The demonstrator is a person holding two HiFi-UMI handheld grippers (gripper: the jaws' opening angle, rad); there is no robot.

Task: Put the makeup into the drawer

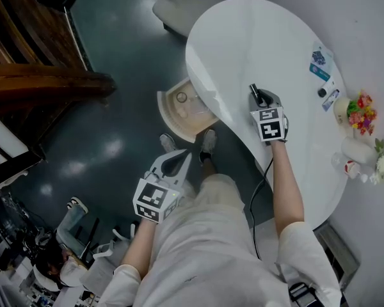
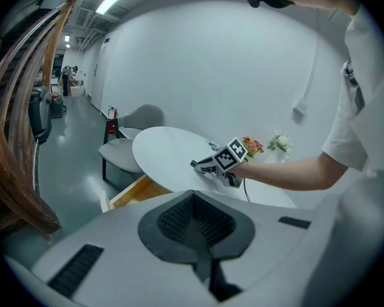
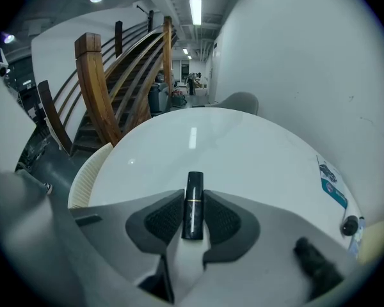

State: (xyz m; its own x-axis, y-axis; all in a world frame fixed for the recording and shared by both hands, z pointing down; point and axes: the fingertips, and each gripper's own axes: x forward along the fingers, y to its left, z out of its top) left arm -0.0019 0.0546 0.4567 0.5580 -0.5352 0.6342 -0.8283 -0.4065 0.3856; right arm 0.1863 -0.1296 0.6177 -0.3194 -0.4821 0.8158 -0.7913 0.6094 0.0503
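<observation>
A black makeup tube with a thin gold band lies lengthwise between the dark pads of my right gripper, which is shut on it. In the head view that gripper is low over the white oval table, near its front edge, with the tube's tip poking out ahead. The wooden drawer stands pulled open under the table's left edge. My left gripper hangs shut and empty in front of the drawer, off the table; its jaws meet with nothing between them.
A grey chair stands beyond the table. Along the table's right side are a leaflet, small bottles, a vase of flowers and white pots. A wooden stair rail runs at the left. The person's feet stand by the drawer.
</observation>
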